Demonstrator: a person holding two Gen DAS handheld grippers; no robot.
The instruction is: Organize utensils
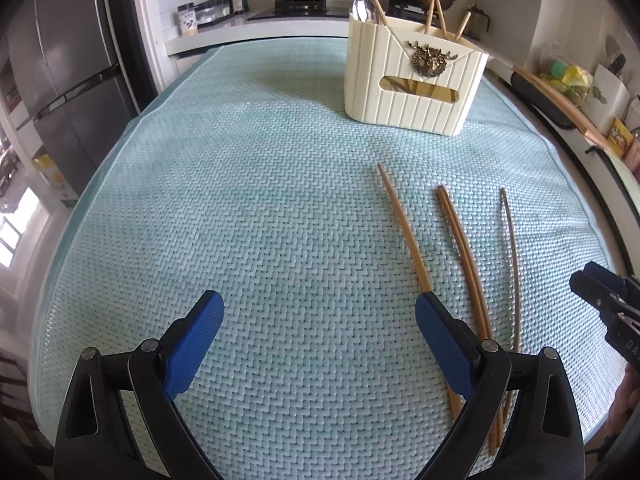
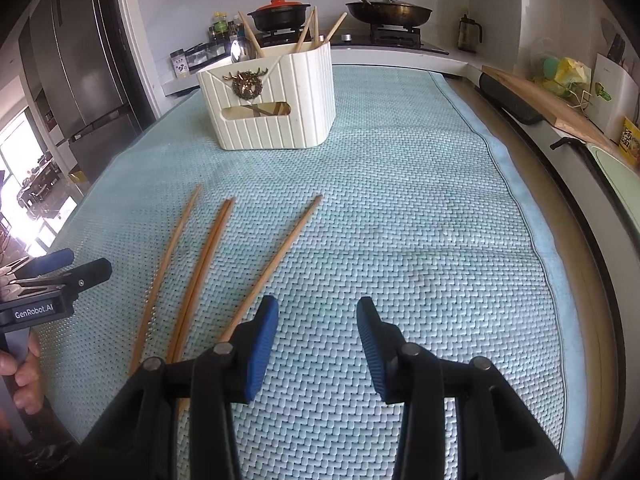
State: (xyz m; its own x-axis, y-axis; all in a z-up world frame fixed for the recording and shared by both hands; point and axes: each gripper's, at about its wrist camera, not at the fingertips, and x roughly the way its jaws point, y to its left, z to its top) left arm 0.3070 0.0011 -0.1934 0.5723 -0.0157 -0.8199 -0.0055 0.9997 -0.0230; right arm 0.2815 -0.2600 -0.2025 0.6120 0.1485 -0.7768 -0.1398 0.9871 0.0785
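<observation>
Several wooden chopsticks [image 1: 460,248] lie loose on the pale green woven mat [image 1: 240,200], fanned out side by side. In the right wrist view the same chopsticks [image 2: 204,272] lie left of my right gripper [image 2: 318,308], which is open and empty; its left finger sits over the end of the rightmost chopstick [image 2: 276,260]. My left gripper [image 1: 318,308] stands wide open above bare mat, its right finger by the end of the leftmost chopstick [image 1: 404,236]. A cream ribbed utensil holder [image 1: 412,80] [image 2: 272,108] stands upright at the far end, with a spoon [image 1: 362,8] and chopsticks inside.
The right gripper [image 1: 600,296] shows at the right edge of the left wrist view. The left gripper [image 2: 60,272] and a hand [image 2: 24,380] show at the left of the right wrist view. A stove with pots [image 2: 280,12], a fridge [image 2: 80,60] and a counter [image 2: 560,120] surround the mat [image 2: 440,240].
</observation>
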